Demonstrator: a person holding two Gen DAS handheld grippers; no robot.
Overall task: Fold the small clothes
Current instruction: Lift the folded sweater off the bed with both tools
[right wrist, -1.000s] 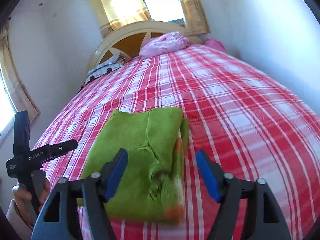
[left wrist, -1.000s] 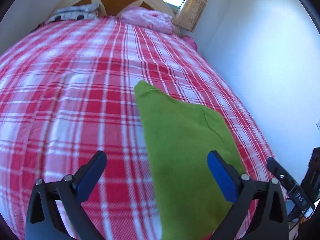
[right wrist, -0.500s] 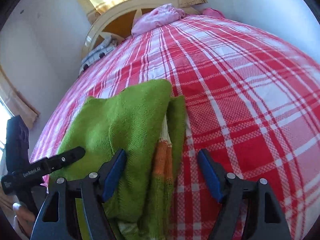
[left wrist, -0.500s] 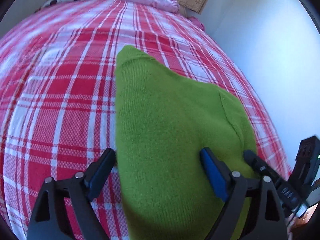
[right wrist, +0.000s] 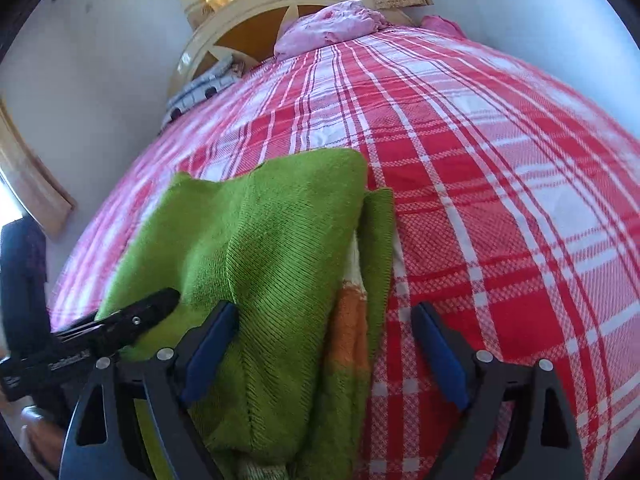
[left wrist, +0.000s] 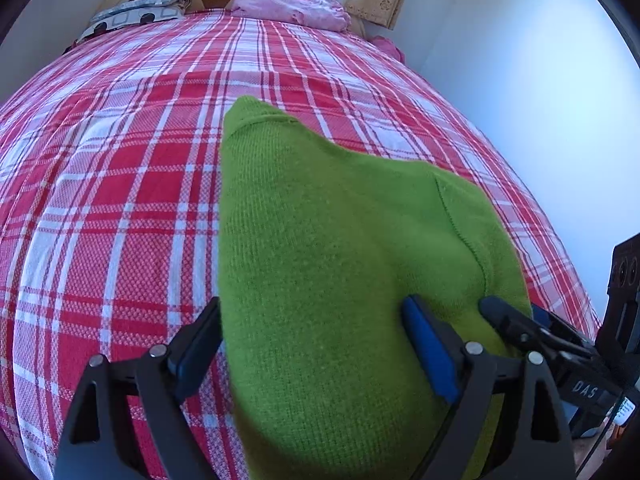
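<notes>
A green knitted garment [left wrist: 332, 248] lies partly folded on the red plaid bed, near its front edge. My left gripper [left wrist: 312, 340] is open, its jaws straddling the garment's left part close above it. In the right wrist view the garment [right wrist: 276, 240] shows a folded flap and an orange and white striped edge [right wrist: 350, 320]. My right gripper [right wrist: 324, 348] is open, its jaws straddling the garment's right side. The right gripper [left wrist: 532, 332] also shows in the left wrist view, and the left gripper [right wrist: 132, 320] shows in the right wrist view.
The red and white plaid bedspread [left wrist: 120, 160] covers the bed. A pink pillow [left wrist: 292, 6] and a grey patterned cloth [left wrist: 136, 16] lie by the cream headboard [right wrist: 248, 20]. A white wall [left wrist: 540, 100] runs along the bed's right side.
Both grippers have come down and forward onto the garment. It now lies between each pair of open jaws. The garment itself has not visibly shifted.
</notes>
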